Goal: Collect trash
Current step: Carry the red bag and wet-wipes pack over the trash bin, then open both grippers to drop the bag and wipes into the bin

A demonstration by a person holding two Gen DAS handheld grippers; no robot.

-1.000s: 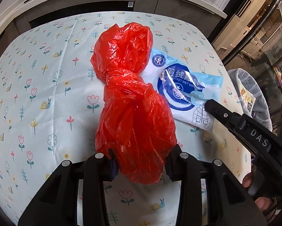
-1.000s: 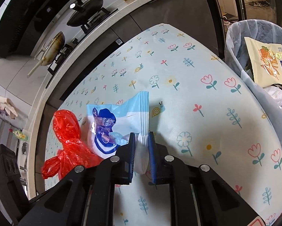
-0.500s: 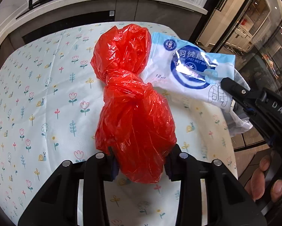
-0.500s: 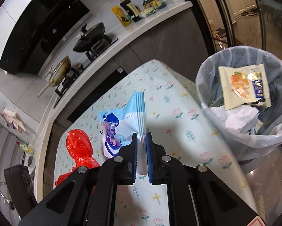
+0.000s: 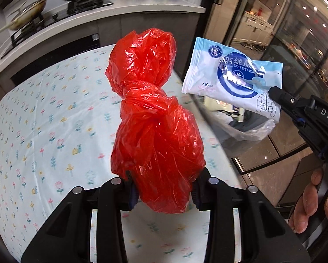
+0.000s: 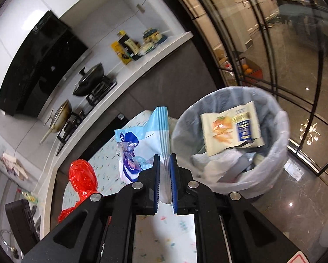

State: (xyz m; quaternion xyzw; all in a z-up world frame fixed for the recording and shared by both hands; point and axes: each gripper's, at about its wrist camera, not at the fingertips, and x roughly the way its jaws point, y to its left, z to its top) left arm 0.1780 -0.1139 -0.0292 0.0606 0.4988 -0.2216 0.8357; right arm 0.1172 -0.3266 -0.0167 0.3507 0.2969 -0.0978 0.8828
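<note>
Trash items are being held clear of the flowered tablecloth point(image 5: 43, 131). Left gripper point(image 5: 164, 194) is clamping the knotted red plastic bag point(image 5: 152, 120) at its lower end. Right gripper point(image 6: 164, 175) is pinching the wet-wipes packet point(image 6: 142, 144) by its edge, jaws nearly pressed together. Beyond it, the lined trash bin point(image 6: 271, 153) is standing on the floor, holding a snack wrapper point(image 6: 229, 128).

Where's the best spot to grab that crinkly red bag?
Probably the fat lower bulge of the red bag, squeezed from both sides, as the left hand-held gripper does now. The soft plastic squashes there; the twisted waist above is thinner.
</note>
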